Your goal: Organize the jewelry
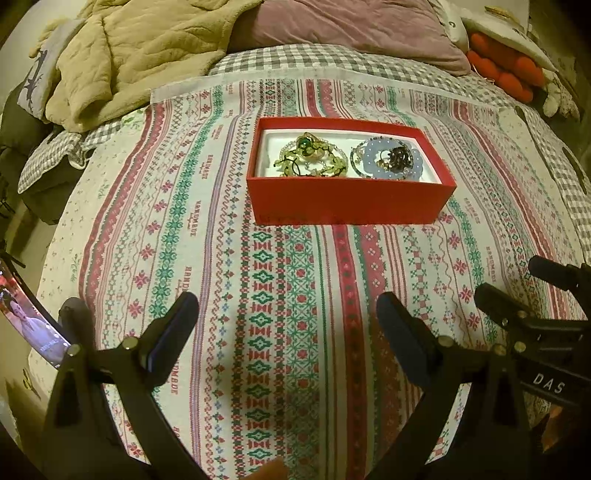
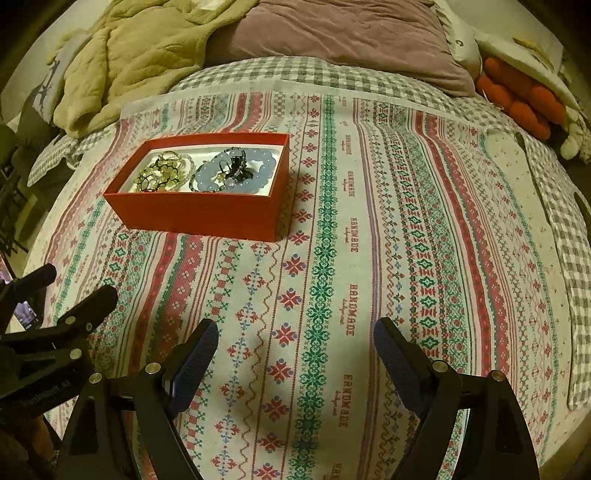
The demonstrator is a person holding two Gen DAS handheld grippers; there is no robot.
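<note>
Holding both tools above the patterned cloth (image 1: 280,295), you have nothing between either pair of jaws. Your left gripper (image 1: 288,325) stands wide open over bare cloth, and your right gripper (image 2: 295,350) stands equally wide and empty. The red box (image 1: 347,199) sits on the cloth ahead of the left gripper, well apart from both. Inside it, green-and-gold jewelry (image 1: 310,155) lies in the left part and dark pieces on a pale blue scalloped disc (image 1: 391,158) lie in the right part. A beige blanket (image 1: 129,55) and mauve pillow (image 1: 354,26) lie beyond.
</note>
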